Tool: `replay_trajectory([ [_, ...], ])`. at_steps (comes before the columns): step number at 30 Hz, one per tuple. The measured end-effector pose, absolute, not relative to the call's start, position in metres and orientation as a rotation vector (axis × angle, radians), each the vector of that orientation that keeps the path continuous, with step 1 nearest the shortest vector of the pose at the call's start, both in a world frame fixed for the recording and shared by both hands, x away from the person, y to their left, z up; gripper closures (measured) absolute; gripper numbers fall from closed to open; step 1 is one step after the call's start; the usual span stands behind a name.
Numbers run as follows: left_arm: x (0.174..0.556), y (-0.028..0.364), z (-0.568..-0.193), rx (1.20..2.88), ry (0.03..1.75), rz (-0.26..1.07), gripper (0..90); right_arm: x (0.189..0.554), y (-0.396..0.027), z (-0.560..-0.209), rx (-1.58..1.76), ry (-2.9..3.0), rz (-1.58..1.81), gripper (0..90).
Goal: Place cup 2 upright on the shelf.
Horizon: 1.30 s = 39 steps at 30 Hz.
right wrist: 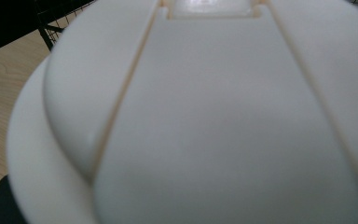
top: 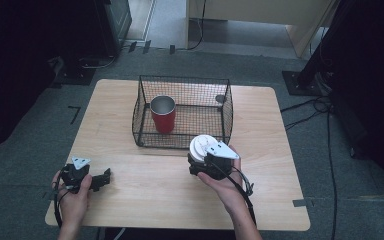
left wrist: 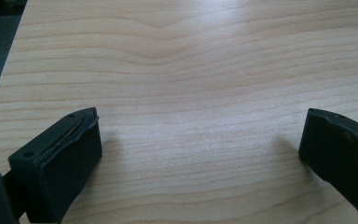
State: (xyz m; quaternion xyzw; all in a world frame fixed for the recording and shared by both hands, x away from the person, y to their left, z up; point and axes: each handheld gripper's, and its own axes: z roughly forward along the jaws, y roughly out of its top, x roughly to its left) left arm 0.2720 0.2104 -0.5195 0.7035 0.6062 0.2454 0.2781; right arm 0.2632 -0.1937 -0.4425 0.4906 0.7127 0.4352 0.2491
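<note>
A: Eyes on the white lidded cup (top: 201, 146). It sits right at the right gripper (top: 211, 163), and in the right gripper view its lid (right wrist: 223, 116) looms huge and blurred, dead ahead of the fingers.

B: So are the fingers pinching it?

A: That's how I read it. They are hidden under the hand in the high view, but the cup's side seems to be nipped from the near side. I judge that a grip on the cup.

B: Which way does the cup point?

A: Lid up, long axis upright, perhaps leaning a touch away from the fingers; hard to tell. The raised strip on the lid runs straight away from them, toward the wire basket (top: 228, 107).

B: And that basket?

A: Just beyond the cup from the fingers, its near wall almost touching. A red cup (top: 163, 114) stands upright inside, off to the left and farther back.

B: So the coming move?

A: My guess is up and forward over that near wall. The relation that counts: the basket lies straight past the cup, so the cup has to clear the wire first.

B: The other hand?

A: Left gripper (top: 101, 179) is well apart, low at the near-left of the bench (top: 270, 200). Its fingers (left wrist: 60, 163) are spread wide over bare wood, nothing between them. The right hand is clearly the nearer.
</note>
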Motion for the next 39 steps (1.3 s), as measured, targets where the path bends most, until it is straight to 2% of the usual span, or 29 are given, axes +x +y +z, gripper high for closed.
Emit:
replay_trajectory([
  [23, 0.273, 0.21, -0.519, 1.893, 1.625, 0.659, 0.0, 0.261, -0.189, -0.451, 1.273, 1.897, 1.193, 16.0],
  [39, 0.273, 0.21, -0.519, 1.891, 1.625, 0.658, 0.0, 0.258, -0.191, -0.439, 1.265, 1.867, 1.229, 16.0],
])
